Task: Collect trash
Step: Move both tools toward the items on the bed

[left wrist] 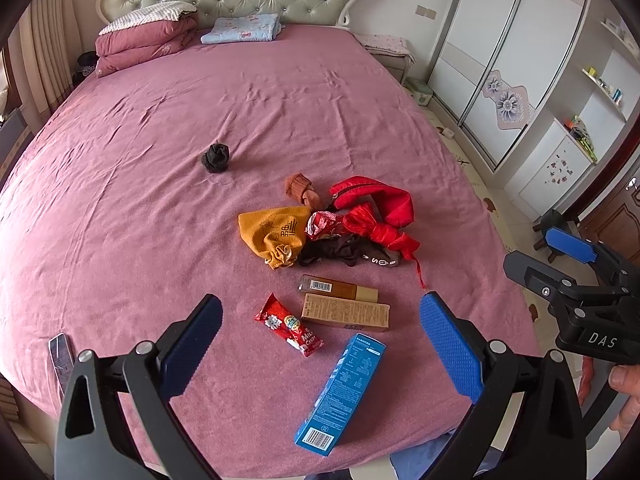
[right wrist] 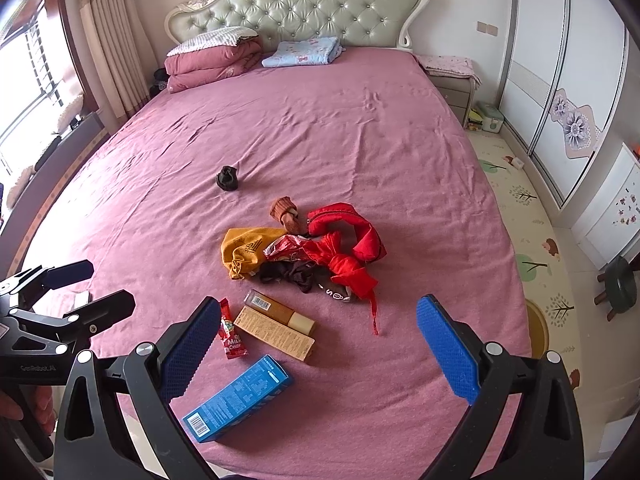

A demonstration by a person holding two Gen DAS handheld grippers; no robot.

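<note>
Hovering above the bed (left wrist: 160,160), left gripper (left wrist: 320,320) and right gripper (right wrist: 312,328) both gape wide, empty; blue box (left wrist: 340,392), candy wrapper (left wrist: 290,326) and tan box (left wrist: 346,312) lie below them.

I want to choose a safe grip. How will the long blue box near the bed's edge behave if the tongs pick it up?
The blue box looks like thin cardboard, so it is probably stiff but light, maybe empty. Its flat sides should not roll. A hard squeeze could dent it. It lies flat on the soft bed cover, so a push may drag rather than slide.
</note>
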